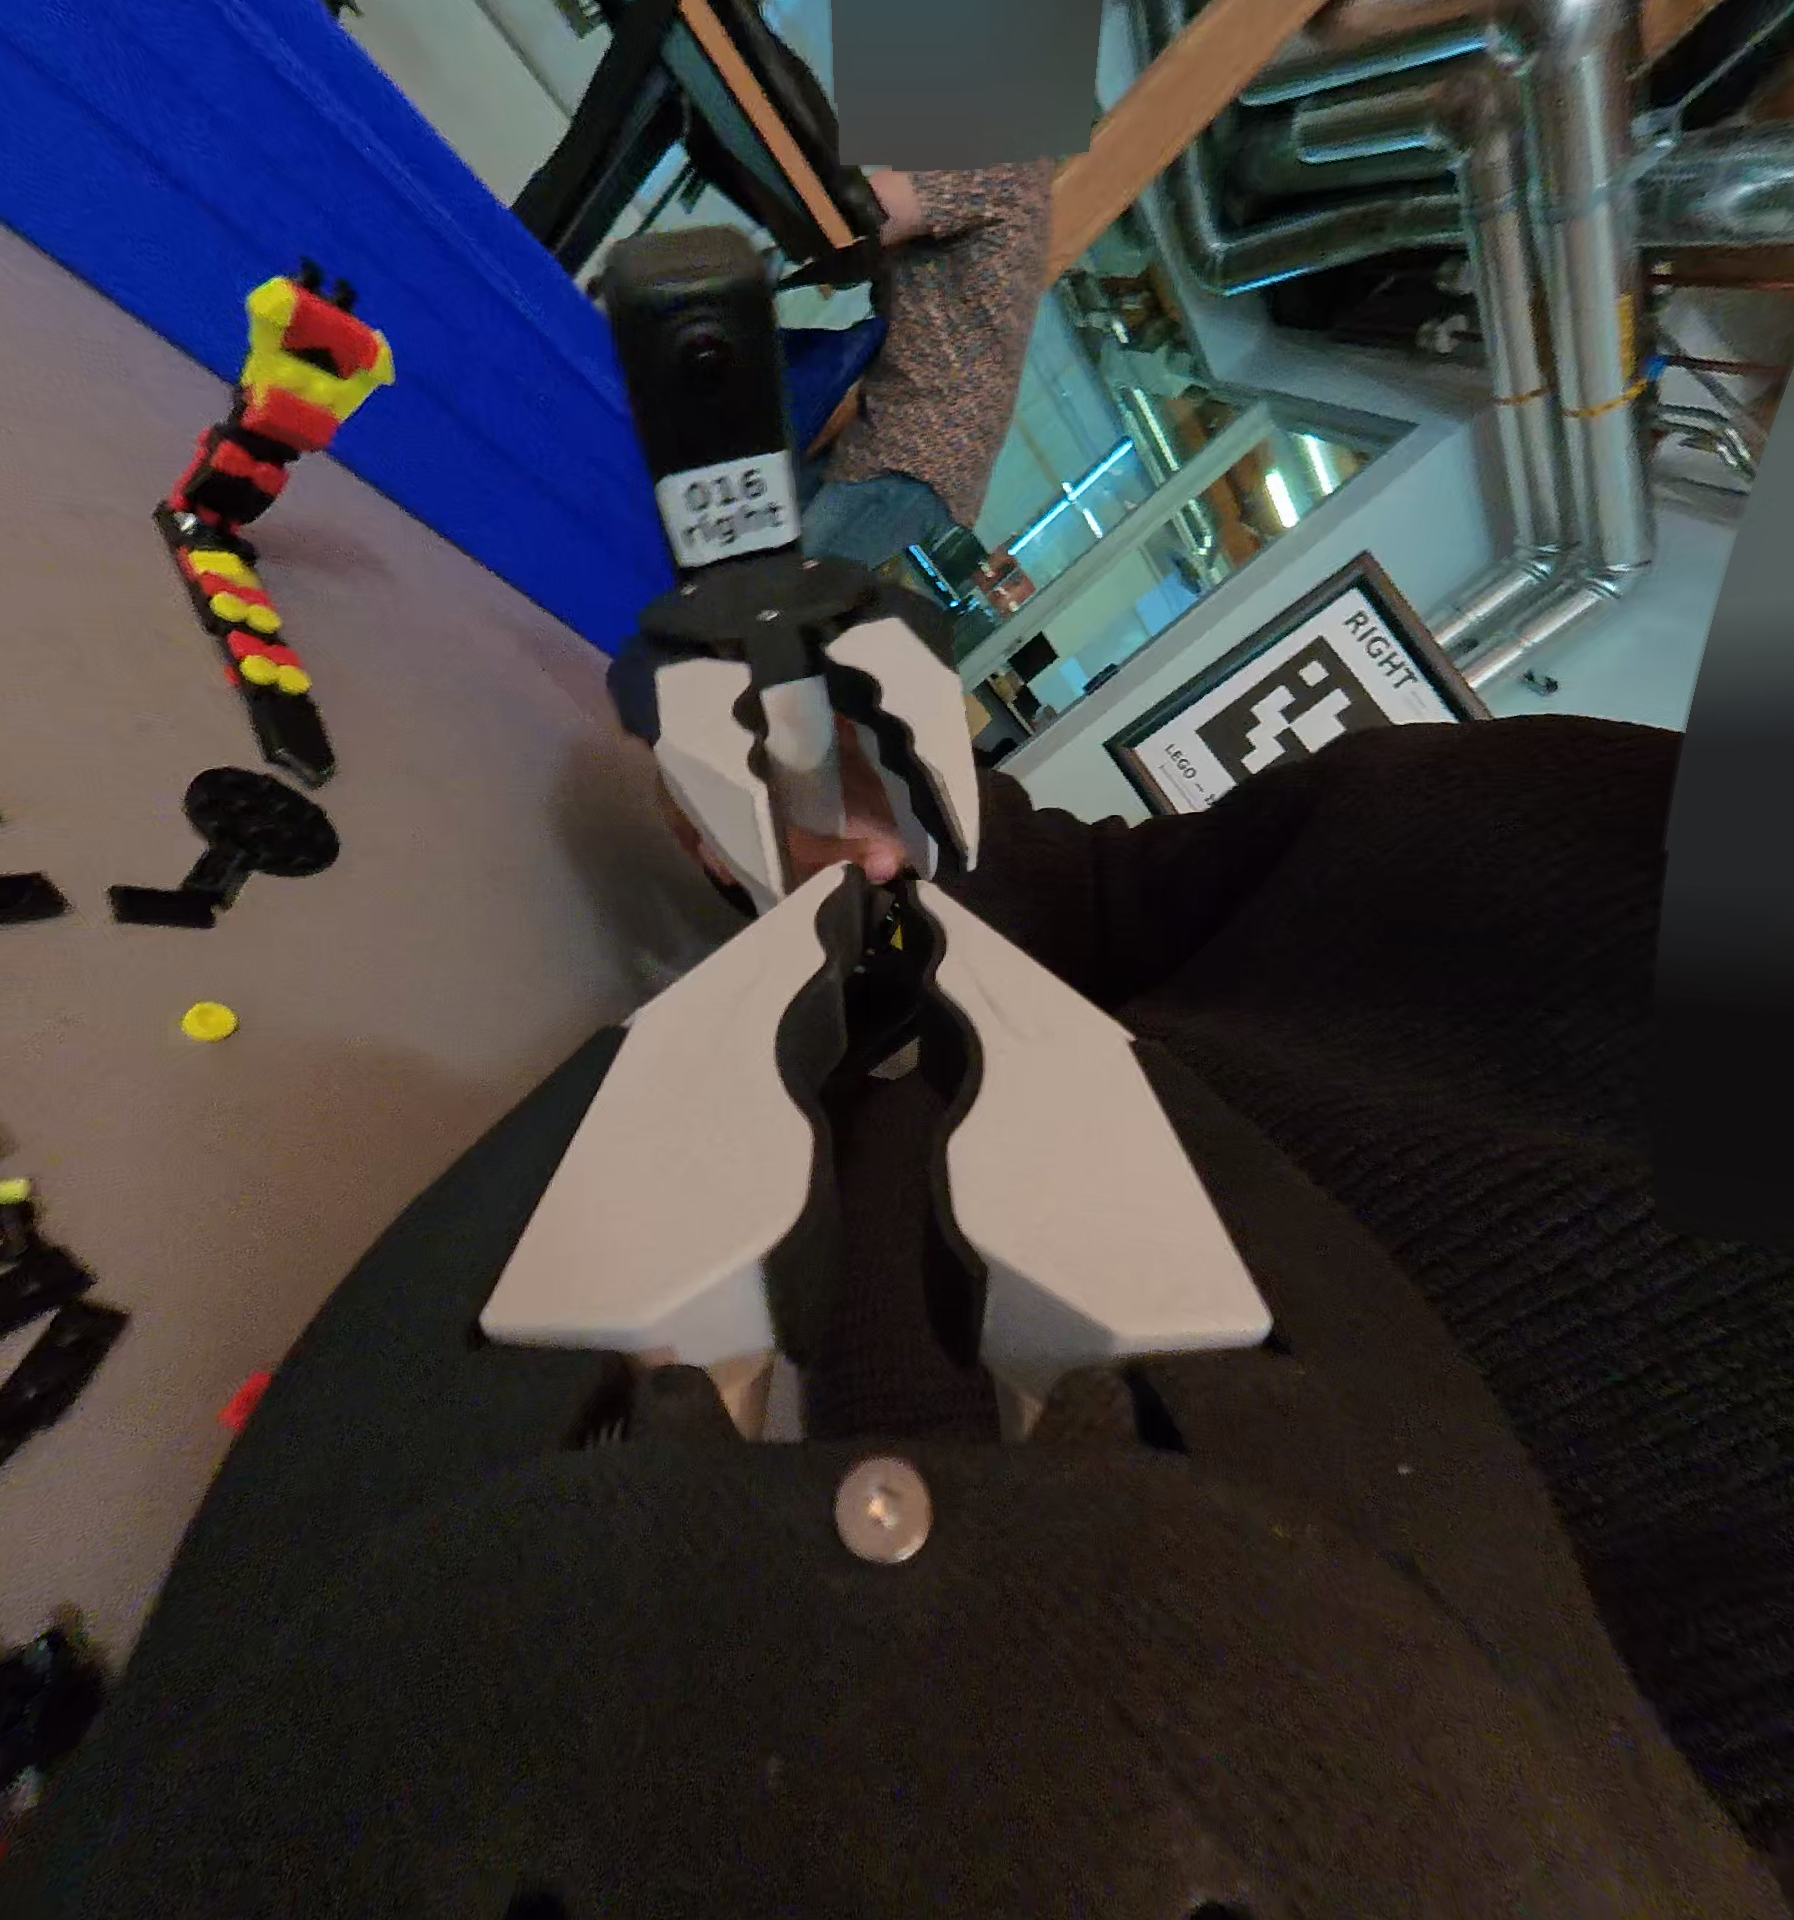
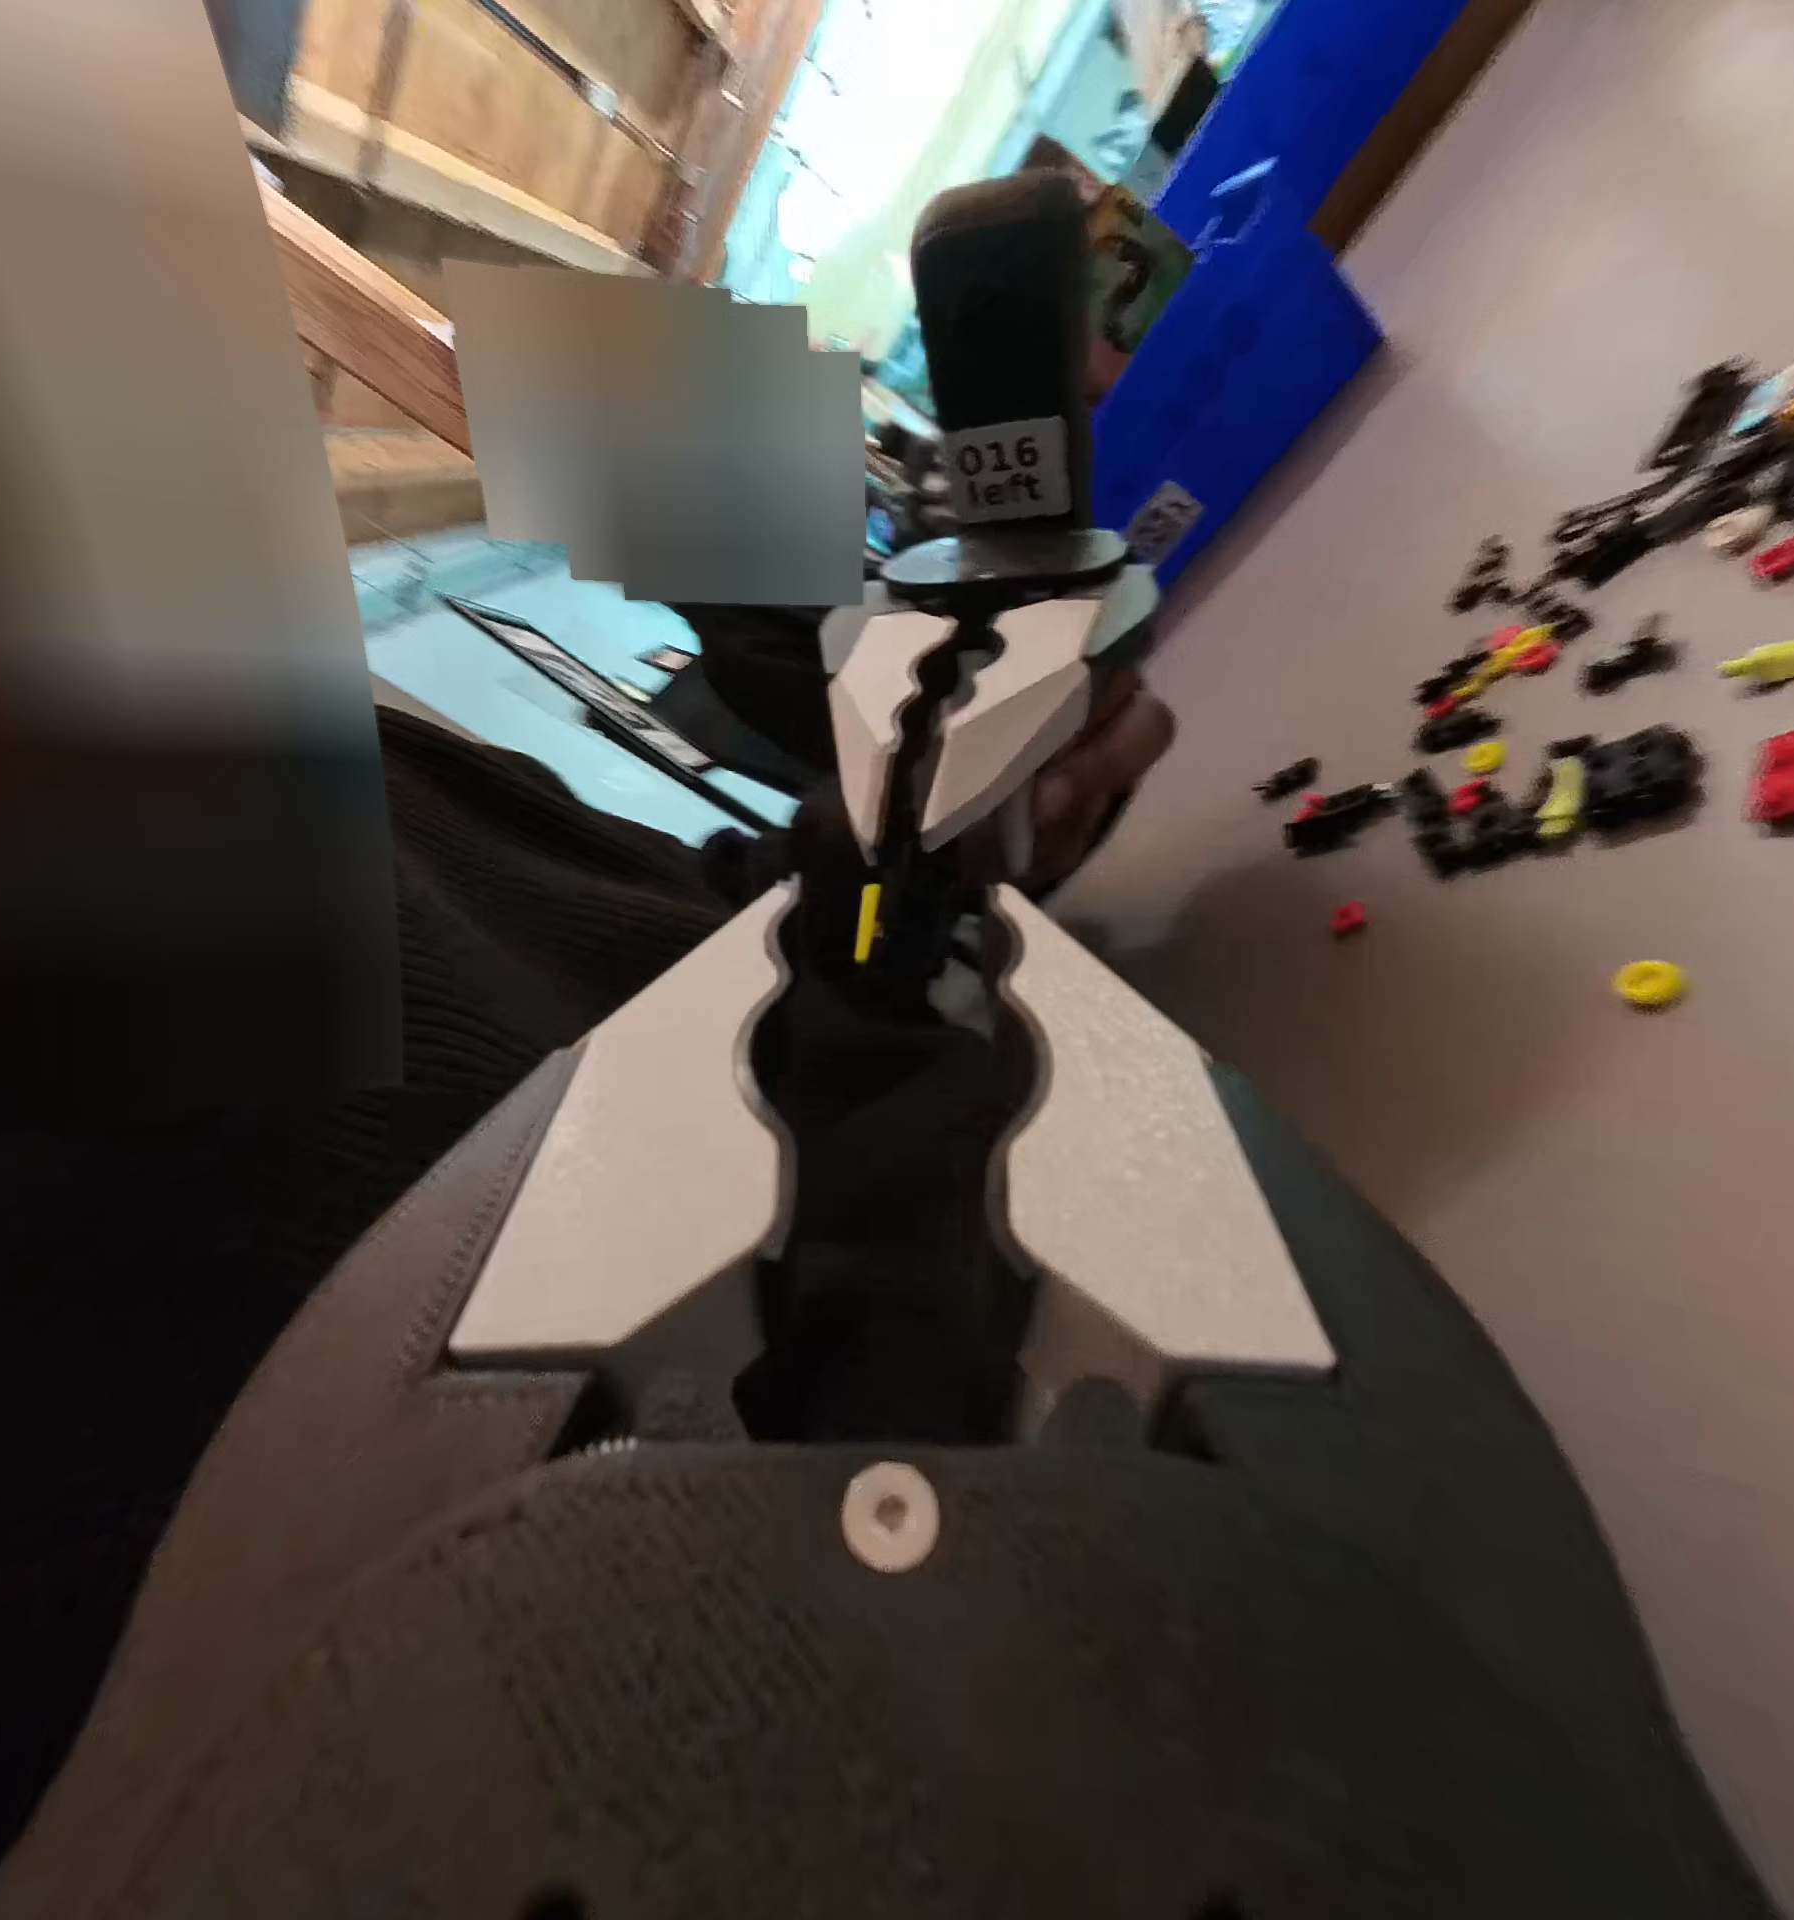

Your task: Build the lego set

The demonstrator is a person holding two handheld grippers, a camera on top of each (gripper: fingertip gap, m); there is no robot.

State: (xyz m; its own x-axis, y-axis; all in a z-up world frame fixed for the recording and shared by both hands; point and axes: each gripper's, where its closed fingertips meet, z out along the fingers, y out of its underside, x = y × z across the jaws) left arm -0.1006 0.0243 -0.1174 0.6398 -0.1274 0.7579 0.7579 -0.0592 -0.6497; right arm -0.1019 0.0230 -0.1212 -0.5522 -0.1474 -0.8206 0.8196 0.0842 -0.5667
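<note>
Lego build: one long section done, most parts still loose

Lego pieces are spread over a grey-brown surface, and the two grippers meet above its edge, tip to tip, in front of the person's dark knitted sleeve; between them sits a small black sub-assembly with a thin yellow part on it. The left gripper has its fingers drawn narrow and appears to pinch the black piece at their tips; the right gripper also has its fingers narrow around the same dark cluster, though blur and dark-on-dark hide exactly what each pad touches, so I judge both as holding it rather than seeing it plainly.

As to progress: a long black, red and yellow built section lies on the surface near the blue panel, ending in a red-and-yellow boxy head; that looks finished as a module. Just beside its lower end lies a black round piece on a stem; a single yellow round stud lies apart from it.

Much remains: the right wrist view shows a loose pile of black, red and yellow parts and a yellow ring, all unattached; more black plates line the left edge of the left wrist view. I judge the build well short of halfway, with the present step being the joining of a small part onto the held sub-assembly.
</note>
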